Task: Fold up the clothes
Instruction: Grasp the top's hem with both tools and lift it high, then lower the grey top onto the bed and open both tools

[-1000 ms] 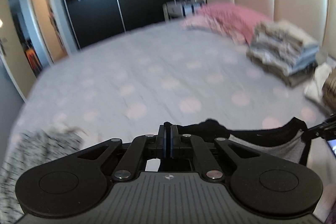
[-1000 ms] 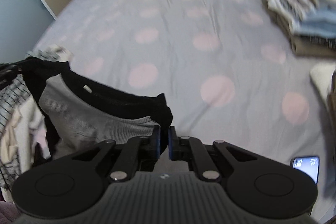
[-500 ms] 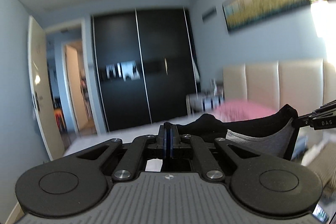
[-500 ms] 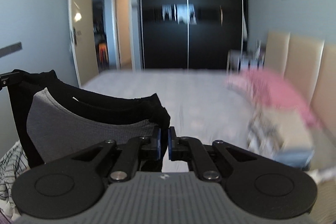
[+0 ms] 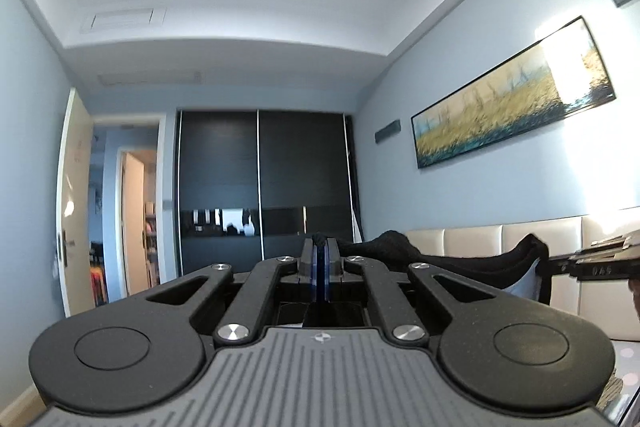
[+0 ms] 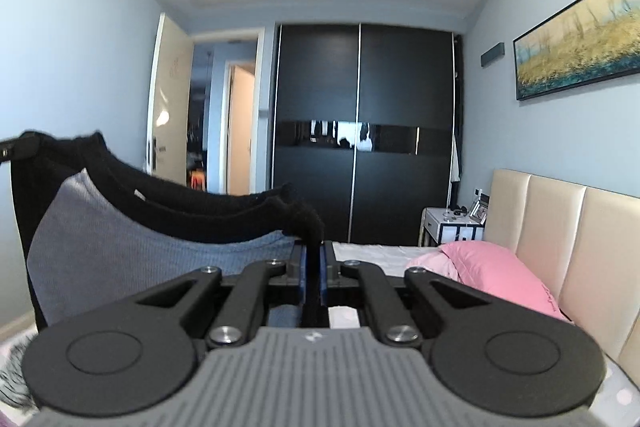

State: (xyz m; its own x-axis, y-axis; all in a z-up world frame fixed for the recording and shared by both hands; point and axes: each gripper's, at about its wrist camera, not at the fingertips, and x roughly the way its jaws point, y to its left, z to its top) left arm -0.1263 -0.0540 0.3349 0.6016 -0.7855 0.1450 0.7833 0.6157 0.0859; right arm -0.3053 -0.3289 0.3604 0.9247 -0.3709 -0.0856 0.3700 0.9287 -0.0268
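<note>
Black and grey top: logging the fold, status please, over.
Left hand-held gripper and right hand-held gripper both shut on the black and grey top. Top hangs stretched between them, above the bed. Nothing in the way.

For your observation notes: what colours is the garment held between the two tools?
Black with a grey ribbed panel, the knit garment shows best in the right wrist view.

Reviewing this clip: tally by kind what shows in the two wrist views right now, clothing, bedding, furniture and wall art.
Garments held up: 1, the black-and-grey top
Pillows: 1, pink pillow
Wardrobes: 1, black wardrobe
Nightstands: 1, white nightstand
Headboards: 1, beige headboard
Paintings: 1, landscape painting
Total: 6
</note>
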